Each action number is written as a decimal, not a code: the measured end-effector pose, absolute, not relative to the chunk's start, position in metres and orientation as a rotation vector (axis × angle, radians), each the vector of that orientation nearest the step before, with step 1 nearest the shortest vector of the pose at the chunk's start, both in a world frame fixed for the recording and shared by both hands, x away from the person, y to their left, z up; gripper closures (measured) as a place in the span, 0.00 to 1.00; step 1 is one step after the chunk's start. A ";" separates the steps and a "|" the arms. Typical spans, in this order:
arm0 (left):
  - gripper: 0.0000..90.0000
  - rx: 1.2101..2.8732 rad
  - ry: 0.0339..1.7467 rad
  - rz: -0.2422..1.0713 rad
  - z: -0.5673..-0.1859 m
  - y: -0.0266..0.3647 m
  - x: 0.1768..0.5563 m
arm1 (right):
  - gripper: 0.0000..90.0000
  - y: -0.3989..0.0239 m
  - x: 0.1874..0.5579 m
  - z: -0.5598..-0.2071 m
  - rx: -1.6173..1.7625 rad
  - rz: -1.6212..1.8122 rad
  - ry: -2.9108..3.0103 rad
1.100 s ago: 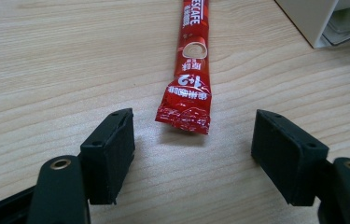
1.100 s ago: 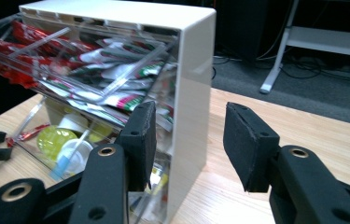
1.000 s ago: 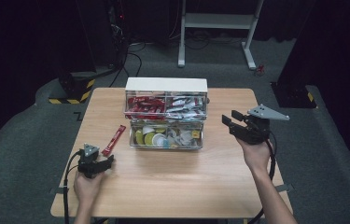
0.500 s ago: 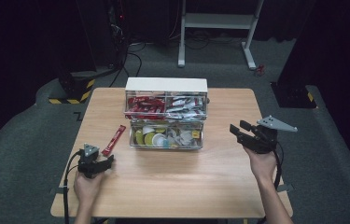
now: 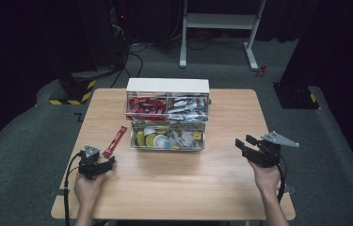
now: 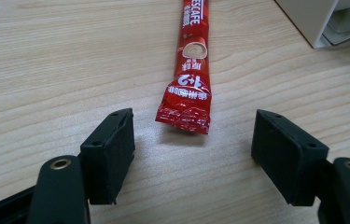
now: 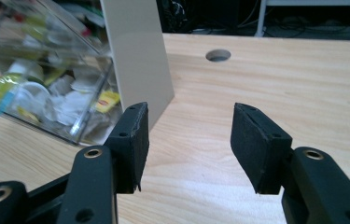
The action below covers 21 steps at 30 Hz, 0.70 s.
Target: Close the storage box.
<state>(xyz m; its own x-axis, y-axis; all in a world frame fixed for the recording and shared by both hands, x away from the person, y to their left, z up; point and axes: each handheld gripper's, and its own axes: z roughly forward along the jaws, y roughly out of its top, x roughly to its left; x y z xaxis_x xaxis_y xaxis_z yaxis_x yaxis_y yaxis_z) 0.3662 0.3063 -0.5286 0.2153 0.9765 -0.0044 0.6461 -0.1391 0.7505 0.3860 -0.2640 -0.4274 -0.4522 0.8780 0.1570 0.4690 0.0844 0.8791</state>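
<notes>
Two forearms come in from the near edge of the tabletop (image 5: 174,188), each hand carrying a hand-held gripper. The left hand-held gripper (image 5: 104,164) lies low near the front left of the tabletop, aimed at the red sachet (image 5: 115,141), which lies flat on the wood just left of the clear drawer box (image 5: 167,120). The right hand-held gripper (image 5: 244,144) sits well apart on the right side, tilted and aimed left toward the box.

From above, the left jaws are too small to judge. The left gripper view settles it: the left hand-held gripper (image 6: 193,144) is spread wide, pads clear of everything, with the sachet's (image 6: 189,74) crimped near end just beyond the gap between them and untouched. Its printed label can be read there.

The right gripper view shows the right hand-held gripper (image 7: 189,147) parted with nothing between its pads; its jaws have just been opening. That view also shows the box's (image 7: 137,51) beige side wall, the tea bags and small tubs in its lower drawer, and a round hole (image 7: 218,55) in the tabletop.
</notes>
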 end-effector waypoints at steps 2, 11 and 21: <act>0.34 1.864 1.500 0.673 -0.529 0.306 0.366 | 0.52 -0.264 0.386 -0.433 1.338 1.323 1.956; 0.34 1.863 1.500 0.673 -0.529 0.306 0.366 | 0.49 -0.264 0.387 -0.455 1.362 1.274 1.957; 0.34 1.863 1.501 0.673 -0.529 0.306 0.366 | 0.49 -0.257 0.400 -0.478 1.422 1.186 1.960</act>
